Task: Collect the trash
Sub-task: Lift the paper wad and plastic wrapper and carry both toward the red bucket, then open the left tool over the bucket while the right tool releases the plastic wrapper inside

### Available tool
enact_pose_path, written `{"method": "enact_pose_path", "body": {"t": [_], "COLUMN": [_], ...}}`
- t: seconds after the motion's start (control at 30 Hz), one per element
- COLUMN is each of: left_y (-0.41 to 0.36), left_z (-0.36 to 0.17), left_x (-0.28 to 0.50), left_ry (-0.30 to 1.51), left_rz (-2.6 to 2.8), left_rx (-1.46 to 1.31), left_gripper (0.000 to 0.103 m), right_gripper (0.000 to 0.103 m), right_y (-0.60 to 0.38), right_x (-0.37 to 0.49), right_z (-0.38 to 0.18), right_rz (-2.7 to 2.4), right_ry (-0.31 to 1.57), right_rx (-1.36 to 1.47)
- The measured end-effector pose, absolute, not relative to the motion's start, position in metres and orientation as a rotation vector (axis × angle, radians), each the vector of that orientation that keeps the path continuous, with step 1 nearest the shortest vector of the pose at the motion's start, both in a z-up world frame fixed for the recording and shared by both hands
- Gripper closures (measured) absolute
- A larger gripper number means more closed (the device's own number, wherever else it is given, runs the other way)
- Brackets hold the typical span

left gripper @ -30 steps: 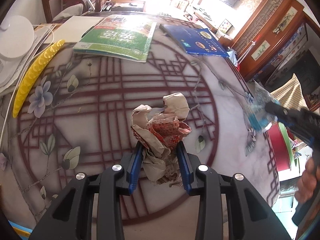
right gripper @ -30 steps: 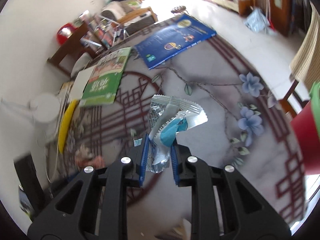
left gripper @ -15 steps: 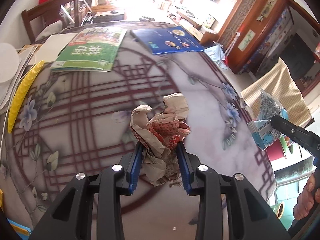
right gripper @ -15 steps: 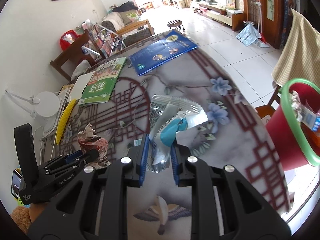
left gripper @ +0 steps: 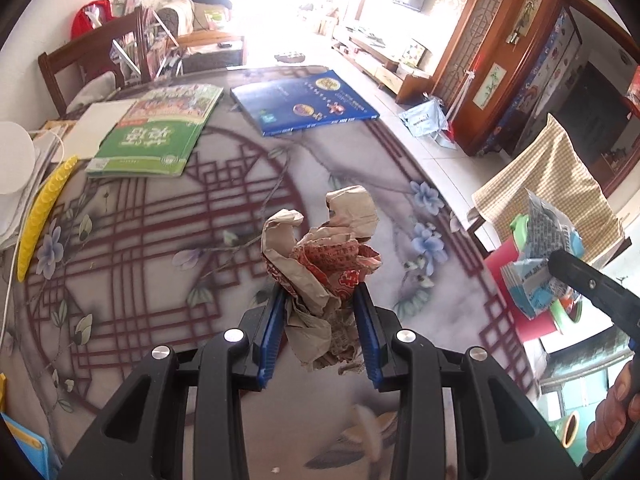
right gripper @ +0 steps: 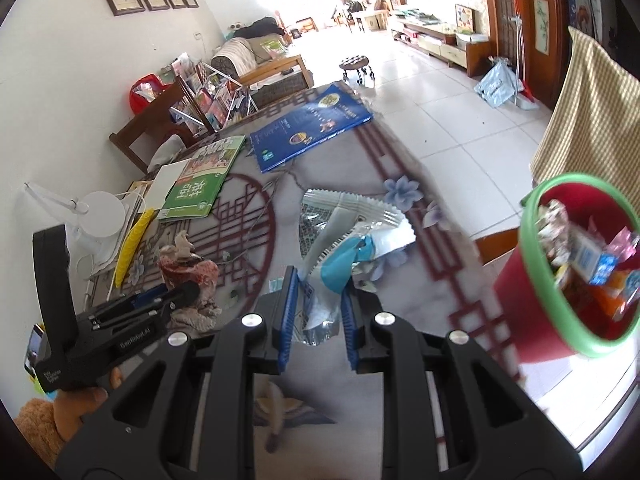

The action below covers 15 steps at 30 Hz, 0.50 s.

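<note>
Red bin (right gripper: 532, 312) just off table's right edge (right gripper: 448, 248), nearest right tool (right gripper: 318, 296) pinching wrapper (right gripper: 340, 236); left tool (left gripper: 320, 312) clamping crumpled paper (left gripper: 320, 264).

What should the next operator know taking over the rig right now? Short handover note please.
Left gripper: shut on the crumpled brown-and-red paper wad, held above the patterned tabletop.
Right gripper: shut on the silver-and-blue plastic snack wrapper, near the table's edge.
Red bin with green rim: beside the table, already holding wrappers.
Done: both pieces picked up.
Left: drop both into the bin.
</note>
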State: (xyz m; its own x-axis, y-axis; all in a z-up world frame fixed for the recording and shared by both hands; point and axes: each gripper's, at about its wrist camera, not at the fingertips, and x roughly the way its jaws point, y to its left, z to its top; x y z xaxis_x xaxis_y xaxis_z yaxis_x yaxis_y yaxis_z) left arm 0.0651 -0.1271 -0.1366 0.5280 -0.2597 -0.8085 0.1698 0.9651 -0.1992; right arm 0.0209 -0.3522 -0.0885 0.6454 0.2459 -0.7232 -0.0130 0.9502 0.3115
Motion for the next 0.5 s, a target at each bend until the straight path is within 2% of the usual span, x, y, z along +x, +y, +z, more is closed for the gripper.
{"method": "enact_pose_path", "body": {"t": [0.5], "left_y": [-0.237], "left_z": [-0.102], "left_x": [0.067], "left_ry": [0.918], "left_rz": [-0.260], "left_rx": [-0.075], "left_gripper": [0.071], "right_gripper": [0.082], "right_y": [-0.450], "right_x": [0.025], "right_z": [-0.079], "right_rz": [0.179], "right_ry": [0.818], "right_rx": [0.274]}}
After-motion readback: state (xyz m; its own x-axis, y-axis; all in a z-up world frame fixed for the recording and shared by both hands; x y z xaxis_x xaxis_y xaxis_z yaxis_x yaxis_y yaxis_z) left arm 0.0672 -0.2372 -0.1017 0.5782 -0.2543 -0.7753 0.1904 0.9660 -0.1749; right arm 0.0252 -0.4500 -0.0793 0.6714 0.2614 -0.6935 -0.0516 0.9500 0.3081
